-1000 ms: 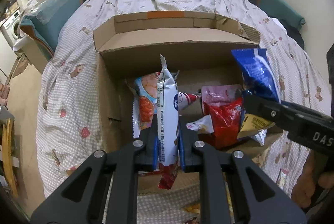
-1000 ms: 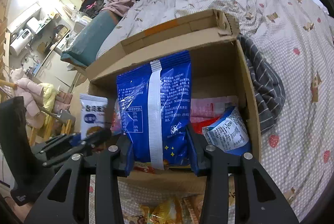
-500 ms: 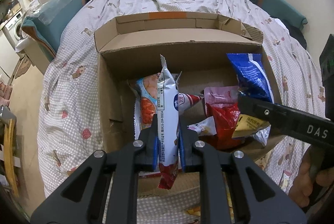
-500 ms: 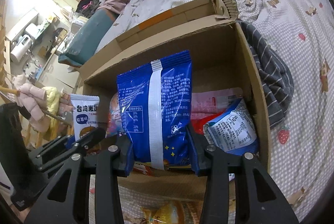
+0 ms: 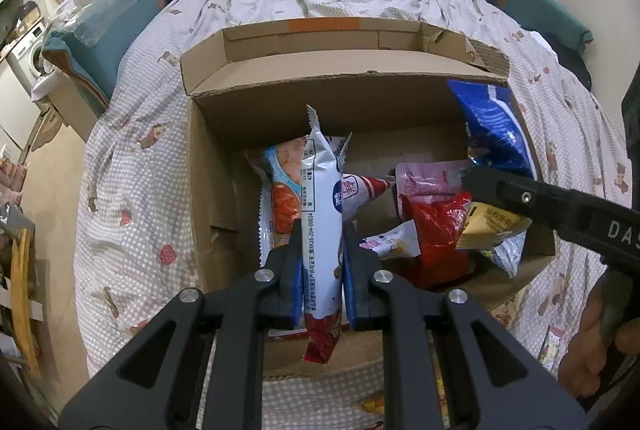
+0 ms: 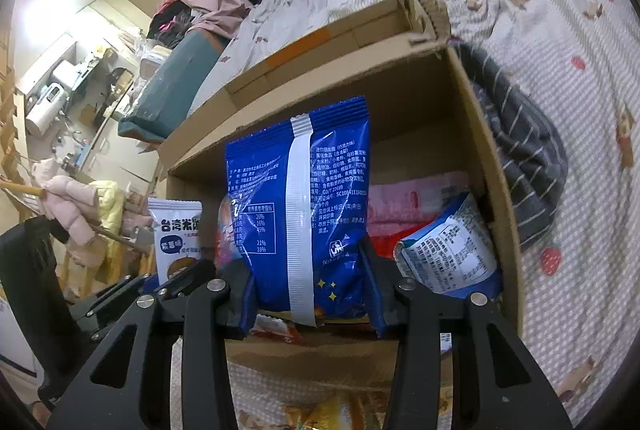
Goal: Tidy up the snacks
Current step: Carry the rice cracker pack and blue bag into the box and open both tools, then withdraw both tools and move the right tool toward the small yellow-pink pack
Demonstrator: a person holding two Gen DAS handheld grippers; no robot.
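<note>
An open cardboard box (image 5: 212,165) (image 6: 488,133) rests on a bed and holds several snack packs. My left gripper (image 5: 322,258) is shut on a narrow white snack pack (image 5: 320,197), held upright on edge over the box's left half. My right gripper (image 6: 308,294) is shut on a blue snack bag (image 6: 300,205) with a white seam, upright over the box's right half. In the left wrist view that blue bag (image 5: 494,129) and the right gripper's black arm (image 5: 560,205) come in from the right. The white pack (image 6: 174,234) also appears at the left of the right wrist view.
Inside the box lie an orange pack (image 5: 282,189), a red pack (image 5: 434,230), a pink pack (image 5: 428,177) and a blue-white pack (image 6: 452,246). A striped dark cloth (image 6: 524,165) lies beside the box's right wall. More snacks (image 6: 320,410) sit on the checked bedsheet in front.
The blue bag has shifted slightly deeper toward the box's right side in the left wrist view. The white pack and left gripper have stayed put.
</note>
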